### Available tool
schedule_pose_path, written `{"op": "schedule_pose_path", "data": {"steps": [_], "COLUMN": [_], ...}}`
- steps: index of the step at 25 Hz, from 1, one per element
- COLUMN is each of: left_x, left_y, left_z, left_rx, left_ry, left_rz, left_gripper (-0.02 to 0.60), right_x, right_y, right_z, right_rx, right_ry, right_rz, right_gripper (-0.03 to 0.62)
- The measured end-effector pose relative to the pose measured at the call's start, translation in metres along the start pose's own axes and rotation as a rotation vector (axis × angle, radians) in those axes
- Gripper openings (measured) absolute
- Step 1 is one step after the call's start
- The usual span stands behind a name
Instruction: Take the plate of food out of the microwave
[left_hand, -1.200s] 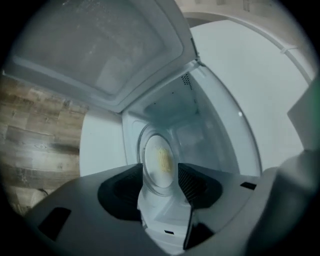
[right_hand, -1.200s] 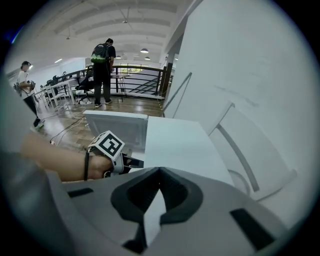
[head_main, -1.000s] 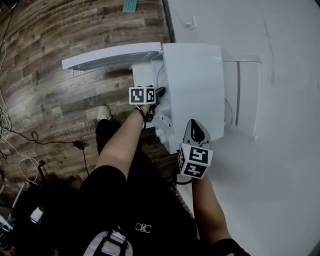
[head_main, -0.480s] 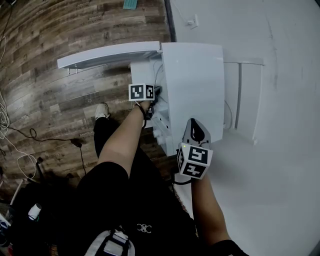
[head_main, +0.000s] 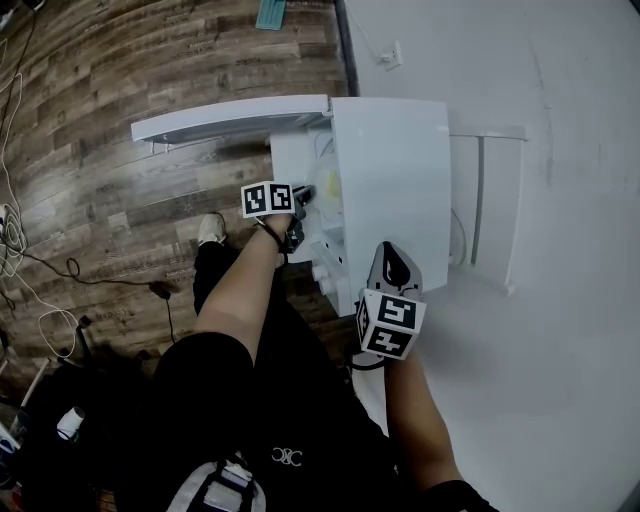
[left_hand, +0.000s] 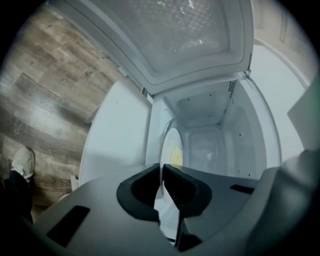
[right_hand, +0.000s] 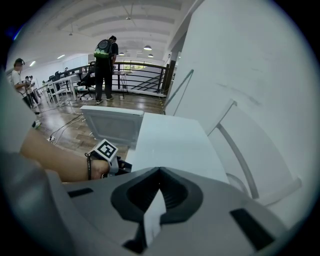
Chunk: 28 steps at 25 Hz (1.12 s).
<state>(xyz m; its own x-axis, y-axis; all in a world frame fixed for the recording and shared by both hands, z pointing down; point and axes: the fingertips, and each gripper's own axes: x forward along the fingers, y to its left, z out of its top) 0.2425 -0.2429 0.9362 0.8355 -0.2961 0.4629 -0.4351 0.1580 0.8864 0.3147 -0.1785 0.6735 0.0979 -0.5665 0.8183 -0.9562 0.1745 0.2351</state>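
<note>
- Far left there's wood floor (head_main: 120, 80), with a white shoe (head_main: 209, 228) just below the door.
- The microwave's door (head_main: 230, 118) is swung wide open, sticking out over the floor from the box's top front corner.
- The left gripper (left_hand: 161, 171) is poked in at the front edge of the opening. Its jaws are closing, nearly together, clenched on the thin white rim of the plate (left_hand: 169, 150).
- So the plate is inside the microwave (head_main: 390, 190), with its near rim between those pads. Something yellow, the food (left_hand: 176, 156), is on it. Can't make out what it is.
- The right gripper (right_hand: 160, 172) hangs off the microwave's near right corner, above its top. Its jaws are pinched together with nothing in them, and it isn't touching anything.
- A white wall (head_main: 560, 200) runs along the right side behind the microwave.
- In the right gripper view, a person (right_hand: 105, 65) with a backpack is standing way back in the room.
</note>
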Motion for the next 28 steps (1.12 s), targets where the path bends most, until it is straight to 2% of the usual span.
{"op": "schedule_pose_path", "data": {"steps": [4,10,17,21,28], "left_x": [-0.014,-0.053,-0.141,-0.196,-0.270], "left_y": [-0.006,0.001,-0.013,-0.037,-0.117], "left_z": [0.000,0.007,0.012,0.014,0.038], "left_rx": [-0.072,-0.097,-0.149,-0.178,-0.142], "left_ry": [-0.036,-0.076,-0.141,-0.166,-0.202], "left_rz": [-0.118,-0.162,-0.227,-0.230,-0.259], "left_gripper": [0.014,0.014,0.014,0.014,0.014], "right_x": [-0.001,-0.003,-0.012,-0.022,-0.051], "right_y": [0.001,0.013,0.039,0.052,0.054], "right_z": [0.003,0.013,0.041,0.059,0.103], "right_rx": [0.002,0.008,0.000,-0.006,0.114], "right_ry": [-0.002,-0.016,-0.062,-0.107,-0.237], "right_rz": [-0.003,0.002,0.032,0.048,0.049], "right_gripper": [0.014,0.013,0.013,0.013,0.012]}}
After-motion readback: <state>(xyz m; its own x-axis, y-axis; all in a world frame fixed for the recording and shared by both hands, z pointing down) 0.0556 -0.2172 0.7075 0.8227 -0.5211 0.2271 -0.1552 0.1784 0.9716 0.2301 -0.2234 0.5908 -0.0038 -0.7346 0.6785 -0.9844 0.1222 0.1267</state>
